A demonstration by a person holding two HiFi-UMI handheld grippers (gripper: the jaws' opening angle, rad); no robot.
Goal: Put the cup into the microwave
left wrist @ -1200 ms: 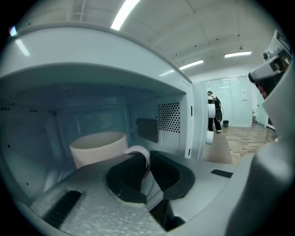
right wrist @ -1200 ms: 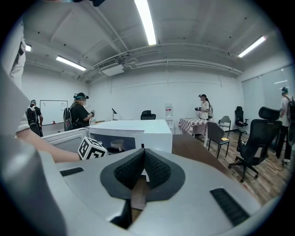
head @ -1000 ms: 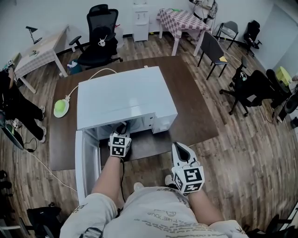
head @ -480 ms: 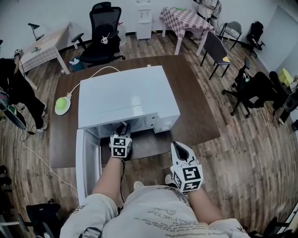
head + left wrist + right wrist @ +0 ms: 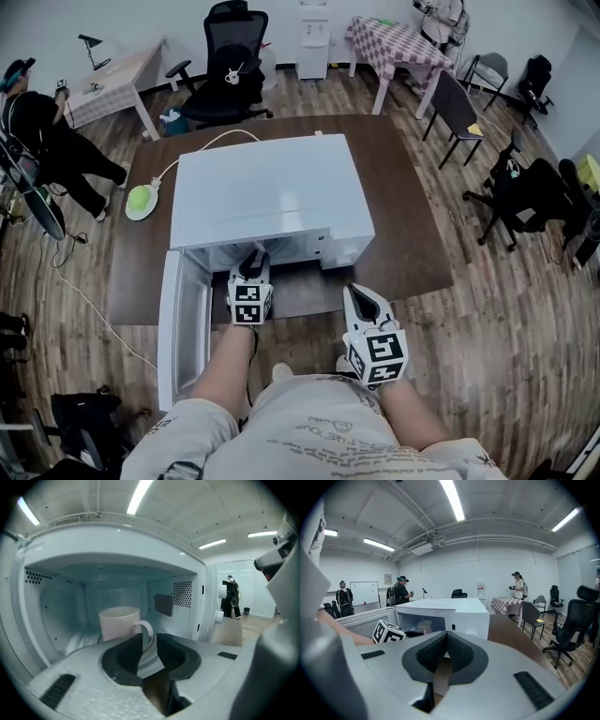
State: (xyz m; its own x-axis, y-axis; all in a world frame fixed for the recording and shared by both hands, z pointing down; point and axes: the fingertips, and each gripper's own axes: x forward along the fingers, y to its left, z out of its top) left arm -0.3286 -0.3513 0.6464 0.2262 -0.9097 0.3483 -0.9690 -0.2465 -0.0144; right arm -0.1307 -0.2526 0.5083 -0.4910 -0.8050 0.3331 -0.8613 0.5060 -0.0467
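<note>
step in hand: looks to me like the drop-off is basically done. The cup (image 5: 119, 623) is standing upright on the floor of the microwave (image 5: 272, 192), well inside the cavity and a bit left of the middle.

cup handle: the handle (image 5: 147, 623) points back out toward the near side, right in line with the gap between the jaws.

left gripper: the left gripper (image 5: 149, 636) sits at the mouth of the oven, jaws parted and let go. Nothing is pinched between them; the handle is just past the tips and I can't see any contact. From the head view the left gripper (image 5: 251, 265) is poking just into the opening.

right gripper: the right gripper (image 5: 446, 637) has its jaws closed up tight on nothing. It hangs near the person's body, off to the right and clear of the table (image 5: 403, 216), not doing anything.

door: the door (image 5: 183, 328) is swung wide open on the left, toward the near side.

progress guess: the cup part is pretty much ticked off.

next move: I'd say back the left gripper straight out toward the near side, keeping the jaws spread so a tip doesn't hook the handle and drag or tip the cup.

watch out for: the handle is really close to those tips, so any sideways wiggle on the way out could catch it.
</note>
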